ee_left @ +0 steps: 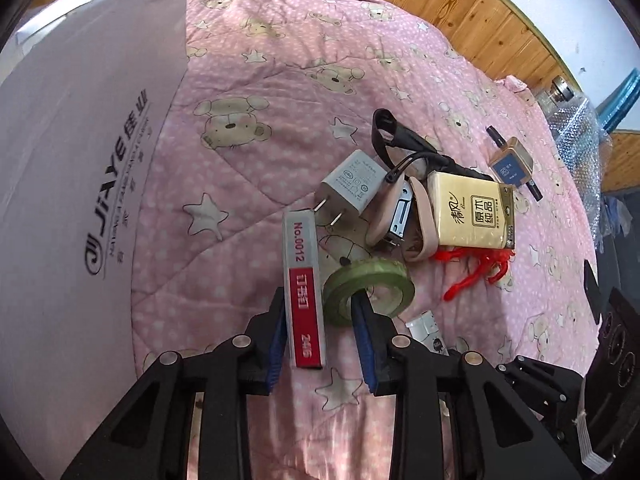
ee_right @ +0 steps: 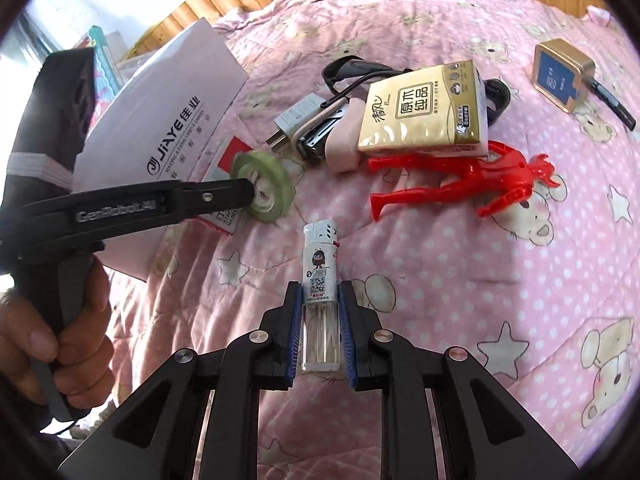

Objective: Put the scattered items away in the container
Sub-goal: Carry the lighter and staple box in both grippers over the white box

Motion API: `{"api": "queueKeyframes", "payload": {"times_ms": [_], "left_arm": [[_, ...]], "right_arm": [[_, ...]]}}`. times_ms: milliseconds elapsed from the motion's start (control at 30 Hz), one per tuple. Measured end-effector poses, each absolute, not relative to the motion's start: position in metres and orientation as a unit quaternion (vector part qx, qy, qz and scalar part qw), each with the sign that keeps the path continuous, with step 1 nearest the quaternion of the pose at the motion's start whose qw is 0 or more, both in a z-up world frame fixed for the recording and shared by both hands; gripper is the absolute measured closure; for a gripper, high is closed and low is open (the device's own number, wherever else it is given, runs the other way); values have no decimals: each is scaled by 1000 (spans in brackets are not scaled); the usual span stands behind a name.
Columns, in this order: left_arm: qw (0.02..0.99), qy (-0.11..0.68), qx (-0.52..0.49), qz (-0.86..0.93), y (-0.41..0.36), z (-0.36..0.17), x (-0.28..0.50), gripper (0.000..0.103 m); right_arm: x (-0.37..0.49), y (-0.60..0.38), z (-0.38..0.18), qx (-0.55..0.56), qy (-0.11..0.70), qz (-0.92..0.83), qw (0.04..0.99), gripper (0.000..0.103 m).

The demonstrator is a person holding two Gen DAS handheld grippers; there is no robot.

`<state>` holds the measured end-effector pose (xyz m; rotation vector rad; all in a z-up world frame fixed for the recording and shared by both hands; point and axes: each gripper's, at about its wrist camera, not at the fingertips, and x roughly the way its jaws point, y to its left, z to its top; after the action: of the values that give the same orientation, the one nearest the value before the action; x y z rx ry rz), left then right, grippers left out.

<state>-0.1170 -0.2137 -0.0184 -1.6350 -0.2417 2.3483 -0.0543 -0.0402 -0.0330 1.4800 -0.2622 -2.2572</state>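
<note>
1. Left hand-held gripper (ee_left: 320, 312): fingers spread wide around a staple box (ee_left: 303, 288); its right finger sits in the hole of a green tape roll (ee_left: 368, 290).
2. Right hand-held gripper (ee_right: 320, 320): closed narrow on a lighter (ee_right: 320, 292) (clear base between the pads), held over the bed (ee_right: 500, 240).
3. Container: white box (ee_left: 80, 160), at 9 o'clock of the staple box.
4. Tissue pack (ee_right: 426, 110), charger plug (ee_left: 354, 182) and red figure (ee_right: 460, 188) lie at 1 o'clock of the lighter.

Pink bear-print quilt (ee_left: 260, 92) — wooden wall (ee_left: 472, 12)
</note>
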Motion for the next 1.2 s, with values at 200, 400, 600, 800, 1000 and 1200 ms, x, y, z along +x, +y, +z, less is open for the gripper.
{"api": "queueKeyframes", "payload": {"times_ms": [200,400,600,800,1000,1200], "left_arm": [[137,-85,-546,822,-223,-14,-105,48],[131,-69,-544,826,-215,-21,-109,86],[123,-53,-548,826,-210,-25,-110,86],[125,-38,-535,835,-209,-6,-102,87],[134,-37,-543,828,-206,5,-89,87],[143,-31,-538,830,-200,15,-74,87]], "right_arm": [[-51,-42,-37,530,-105,-814,213,83],[-50,-36,-35,532,-118,-811,214,84],[-49,-37,-36,530,-114,-812,218,84],[-47,-36,-26,525,-122,-813,221,84],[-38,-41,-16,517,-120,-817,224,84],[-28,-41,-6,510,-120,-822,223,84]]}}
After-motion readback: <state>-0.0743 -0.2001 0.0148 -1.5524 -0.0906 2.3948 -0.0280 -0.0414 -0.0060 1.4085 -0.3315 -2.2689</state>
